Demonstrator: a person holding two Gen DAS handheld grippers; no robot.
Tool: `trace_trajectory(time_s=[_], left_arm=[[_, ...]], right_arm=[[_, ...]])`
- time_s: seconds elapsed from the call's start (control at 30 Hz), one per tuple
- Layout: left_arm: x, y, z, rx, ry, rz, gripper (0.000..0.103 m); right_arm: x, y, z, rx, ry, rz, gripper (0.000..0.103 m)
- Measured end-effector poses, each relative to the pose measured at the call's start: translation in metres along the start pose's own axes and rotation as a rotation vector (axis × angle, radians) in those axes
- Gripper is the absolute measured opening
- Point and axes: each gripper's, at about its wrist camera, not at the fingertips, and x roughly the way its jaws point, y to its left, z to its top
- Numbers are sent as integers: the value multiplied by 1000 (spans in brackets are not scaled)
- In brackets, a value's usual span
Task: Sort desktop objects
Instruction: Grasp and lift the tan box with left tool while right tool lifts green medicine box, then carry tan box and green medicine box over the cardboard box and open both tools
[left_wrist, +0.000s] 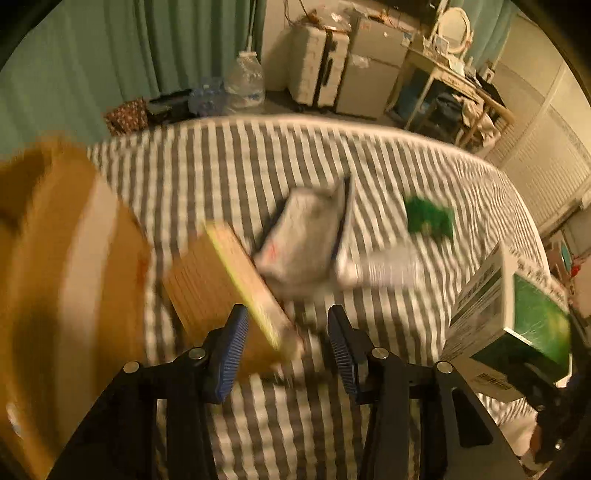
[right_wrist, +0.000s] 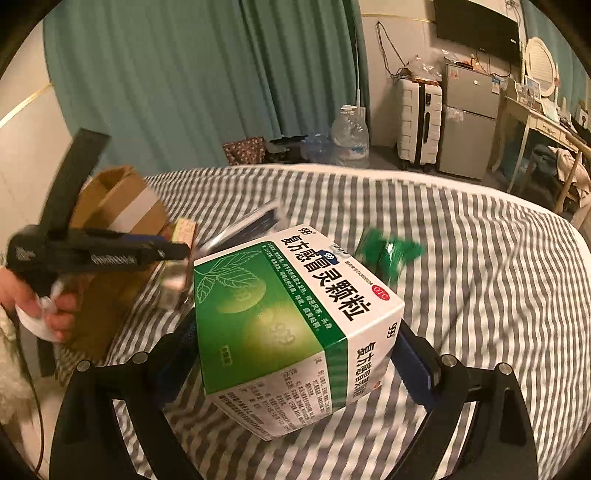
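Observation:
My right gripper (right_wrist: 295, 354) is shut on a green and white medicine box (right_wrist: 295, 325), held above the striped bedcover; the box also shows in the left wrist view (left_wrist: 509, 317). My left gripper (left_wrist: 286, 339) is open over the cover, its jaws on either side of the near end of a tan box with a yellow-green edge (left_wrist: 229, 280); contact is unclear through blur. Beyond lie a grey-white pouch (left_wrist: 306, 236), a white packet (left_wrist: 384, 269) and a green sachet (left_wrist: 430, 218). The left gripper also shows in the right wrist view (right_wrist: 177, 253).
A large open cardboard box (left_wrist: 66, 266) stands at the left, also in the right wrist view (right_wrist: 122, 206). The striped bedcover (left_wrist: 240, 166) spreads under everything. Past the bed are water bottles (right_wrist: 349, 134), a white suitcase (right_wrist: 419, 125), a small fridge and a desk.

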Motion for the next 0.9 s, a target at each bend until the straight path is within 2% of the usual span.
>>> trace_trajectory(time_s=[0.03, 0.1, 0.17, 0.2, 0.27, 0.37, 0.5, 0.6, 0.67, 0.73, 0.77, 0.9], left_arm=[[3, 0, -5, 4, 4, 16, 52], [8, 5, -19, -6, -7, 79, 75], [8, 13, -29, -68, -49, 108, 85], [8, 18, -31, -105, -64, 100, 88], [13, 30, -32, -195, -56, 46, 91], [23, 46, -26, -344, -53, -22, 91], [37, 51, -13, -471, -81, 32, 92], [68, 61, -9, -542, 7, 35, 91], [78, 52, -5, -504, 16, 117, 91], [85, 30, 0, -381, 35, 240, 86], [84, 18, 1, -318, 19, 277, 80], [72, 7, -8, -298, 20, 219, 77]], right_arm=[[-6, 7, -7, -15, -4, -9, 94], [-13, 16, -17, -22, -21, -20, 94], [-15, 18, -25, 0, -23, -9, 94], [-14, 17, -26, 16, -24, 0, 94], [-10, 13, -31, 73, -22, 43, 94], [-6, 13, -40, 106, -27, 50, 94], [1, 9, -41, 121, -35, 61, 94], [8, 4, -42, 126, -22, 73, 94], [14, 0, -43, 136, -7, 95, 94], [18, -3, -43, 145, 6, 101, 94], [20, -5, -43, 148, 10, 100, 94], [13, -8, -44, 164, -5, 105, 94]])
